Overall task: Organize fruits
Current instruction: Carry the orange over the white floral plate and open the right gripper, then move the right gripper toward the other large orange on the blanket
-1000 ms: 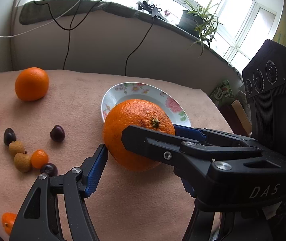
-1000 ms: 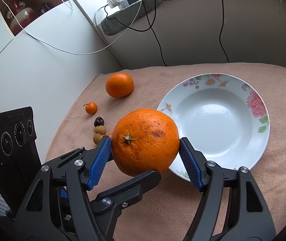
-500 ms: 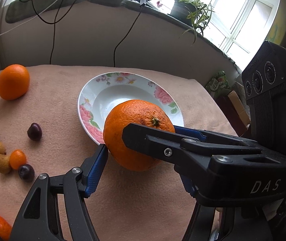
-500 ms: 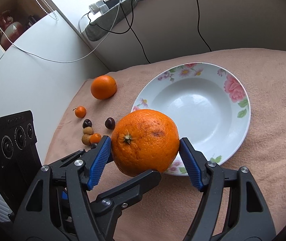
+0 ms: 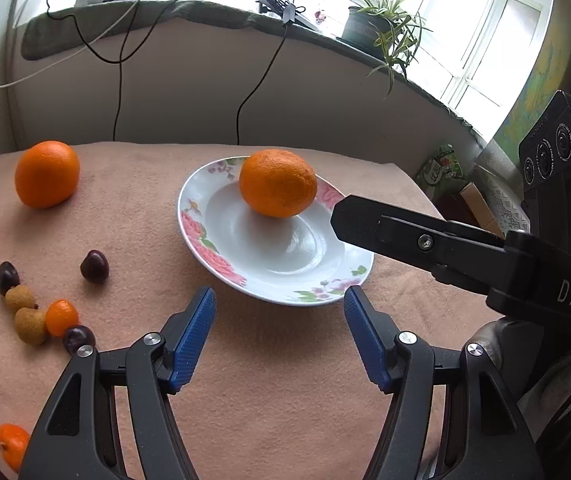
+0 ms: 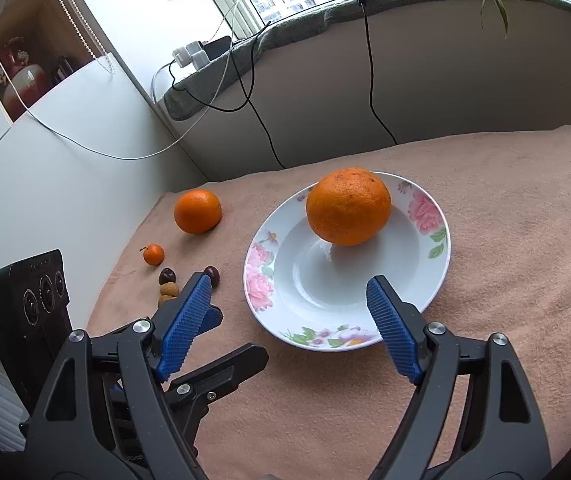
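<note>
Left gripper (image 5: 279,334) gapes wide, holding nothing, just short of the floral plate's (image 5: 213,246) near rim over bare tabletop (image 5: 285,408). Seen from the right wrist, the right gripper (image 6: 291,326) spreads empty; a dimpled large orange (image 6: 348,211) rests inside the plate's far side.

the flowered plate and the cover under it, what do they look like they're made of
Plate: probably glazed ceramic or porcelain; glossy white with soft reflections and printed pink flowers on the rim. Melamine can't be ruled out.
Table cover: a soft fabric, likely fleece or terry; matte, fuzzy peach-coloured nap with no shine.
</note>
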Demonstrator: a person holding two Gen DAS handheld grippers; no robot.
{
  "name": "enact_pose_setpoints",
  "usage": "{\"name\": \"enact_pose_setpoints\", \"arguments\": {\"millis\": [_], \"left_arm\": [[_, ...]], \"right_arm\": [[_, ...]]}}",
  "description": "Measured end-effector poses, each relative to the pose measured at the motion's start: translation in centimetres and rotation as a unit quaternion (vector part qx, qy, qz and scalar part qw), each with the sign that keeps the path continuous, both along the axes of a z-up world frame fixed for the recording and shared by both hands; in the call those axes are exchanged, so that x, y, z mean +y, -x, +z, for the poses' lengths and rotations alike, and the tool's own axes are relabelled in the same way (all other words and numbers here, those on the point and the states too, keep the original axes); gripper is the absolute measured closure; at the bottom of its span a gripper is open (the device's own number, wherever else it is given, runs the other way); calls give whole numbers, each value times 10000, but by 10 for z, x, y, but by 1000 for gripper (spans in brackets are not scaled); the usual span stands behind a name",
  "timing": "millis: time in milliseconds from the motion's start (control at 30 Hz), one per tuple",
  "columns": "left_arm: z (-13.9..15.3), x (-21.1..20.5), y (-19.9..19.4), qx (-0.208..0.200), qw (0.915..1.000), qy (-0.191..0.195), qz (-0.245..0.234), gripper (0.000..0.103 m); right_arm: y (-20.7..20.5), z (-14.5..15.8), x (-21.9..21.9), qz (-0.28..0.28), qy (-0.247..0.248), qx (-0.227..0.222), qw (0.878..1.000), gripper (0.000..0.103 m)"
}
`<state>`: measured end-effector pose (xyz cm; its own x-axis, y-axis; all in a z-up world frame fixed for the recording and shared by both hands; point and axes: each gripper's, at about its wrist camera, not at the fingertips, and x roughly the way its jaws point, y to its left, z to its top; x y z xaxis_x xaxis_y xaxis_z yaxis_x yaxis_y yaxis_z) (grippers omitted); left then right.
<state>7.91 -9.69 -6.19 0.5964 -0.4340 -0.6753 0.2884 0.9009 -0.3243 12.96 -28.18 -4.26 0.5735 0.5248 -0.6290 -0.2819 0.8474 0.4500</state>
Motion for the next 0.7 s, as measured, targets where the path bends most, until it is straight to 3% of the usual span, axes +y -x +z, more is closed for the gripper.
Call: {"name": "enact_pose_setpoints", "arguments": {"millis": [700], "left_arm": [[7, 42, 26, -164, 9986, -26, 493, 35]], "right_arm": [[17, -6, -8, -205, -17, -4, 9998, 19]]}}
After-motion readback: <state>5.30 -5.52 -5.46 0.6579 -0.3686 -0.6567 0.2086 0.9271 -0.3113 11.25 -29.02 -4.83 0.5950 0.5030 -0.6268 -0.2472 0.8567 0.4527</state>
